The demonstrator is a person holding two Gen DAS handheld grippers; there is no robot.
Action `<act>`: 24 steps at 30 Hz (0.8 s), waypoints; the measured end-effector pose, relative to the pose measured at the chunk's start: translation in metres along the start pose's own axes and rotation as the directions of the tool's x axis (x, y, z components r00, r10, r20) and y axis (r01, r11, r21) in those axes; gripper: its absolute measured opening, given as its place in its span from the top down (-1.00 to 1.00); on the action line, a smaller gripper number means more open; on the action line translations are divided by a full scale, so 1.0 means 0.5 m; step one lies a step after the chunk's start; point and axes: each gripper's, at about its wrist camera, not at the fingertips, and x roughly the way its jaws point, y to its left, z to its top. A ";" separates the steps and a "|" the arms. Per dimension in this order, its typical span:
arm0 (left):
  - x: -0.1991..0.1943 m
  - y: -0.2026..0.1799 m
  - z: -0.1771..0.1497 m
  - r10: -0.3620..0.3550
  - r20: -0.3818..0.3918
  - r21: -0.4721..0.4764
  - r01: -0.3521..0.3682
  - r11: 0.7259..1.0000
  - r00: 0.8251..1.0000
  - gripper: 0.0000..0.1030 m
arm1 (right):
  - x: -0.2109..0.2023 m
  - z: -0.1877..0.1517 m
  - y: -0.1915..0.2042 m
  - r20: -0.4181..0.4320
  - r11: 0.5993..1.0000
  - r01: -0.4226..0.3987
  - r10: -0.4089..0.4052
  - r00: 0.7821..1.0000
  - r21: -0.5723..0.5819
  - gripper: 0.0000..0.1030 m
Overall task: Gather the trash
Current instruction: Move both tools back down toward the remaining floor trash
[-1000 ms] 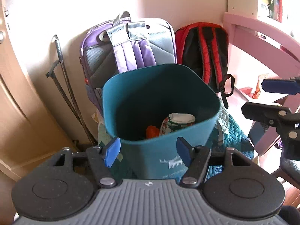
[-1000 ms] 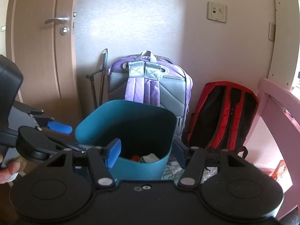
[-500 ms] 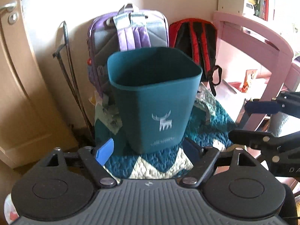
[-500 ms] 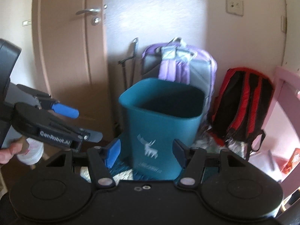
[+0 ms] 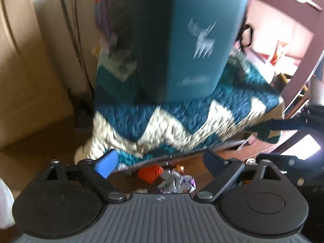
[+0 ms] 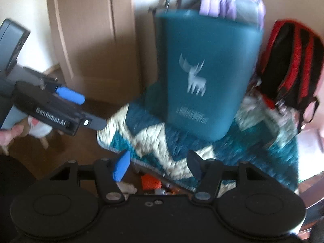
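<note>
A teal bin [image 5: 194, 40] with a white moose print stands on a teal and white zigzag quilt [image 5: 182, 117]; the picture is motion-blurred. On the wooden floor in front of the quilt lie an orange crumpled piece [image 5: 150, 173] and a silvery purple wrapper [image 5: 176, 183]. My left gripper [image 5: 160, 164] hangs above them, its jaws opening wide, nothing pressed between the pads. My right gripper [image 6: 158, 165] is open and empty, low over the orange piece [image 6: 149, 182] and a white scrap [image 6: 126, 188]. The bin [image 6: 204, 77] rises behind it.
A purple backpack [image 6: 222, 4] and a red and black backpack [image 6: 289, 60] lean on the wall behind the bin. A wooden door [image 6: 91, 40] is at the left and a pink furniture frame [image 5: 293, 20] at the right. A white bag [image 5: 5, 202] lies at the far left.
Both grippers have dropped from the bin's rim height to near the floor. The bin now towers above them, floor trash has come into view, and the left jaws have widened.
</note>
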 end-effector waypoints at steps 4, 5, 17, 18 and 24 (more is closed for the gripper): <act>0.124 0.021 -0.060 0.014 -0.131 -0.023 -0.017 1.000 0.991 -0.95 | 0.113 -0.066 -0.006 -0.104 1.000 -0.002 0.003 0.995 0.015 -0.20; 0.153 0.024 -0.075 0.024 -0.163 -0.015 -0.027 1.000 0.986 -0.95 | 0.143 -0.080 -0.012 -0.132 1.000 -0.002 0.006 0.991 0.027 -0.20; 0.485 0.061 -0.236 0.117 -0.433 0.202 -0.030 0.979 0.894 -0.95 | 0.450 -0.209 -0.031 -0.371 0.993 0.037 0.009 0.928 0.115 -0.20; 0.510 0.067 -0.253 0.106 -0.455 0.199 -0.015 0.980 0.884 -0.95 | 0.473 -0.214 -0.031 -0.385 0.992 0.042 0.008 0.923 0.122 -0.20; 0.630 0.087 -0.365 0.071 -0.537 0.201 0.046 0.978 0.840 -0.95 | 0.616 -0.260 -0.030 -0.478 0.984 0.070 0.018 0.878 0.166 -0.20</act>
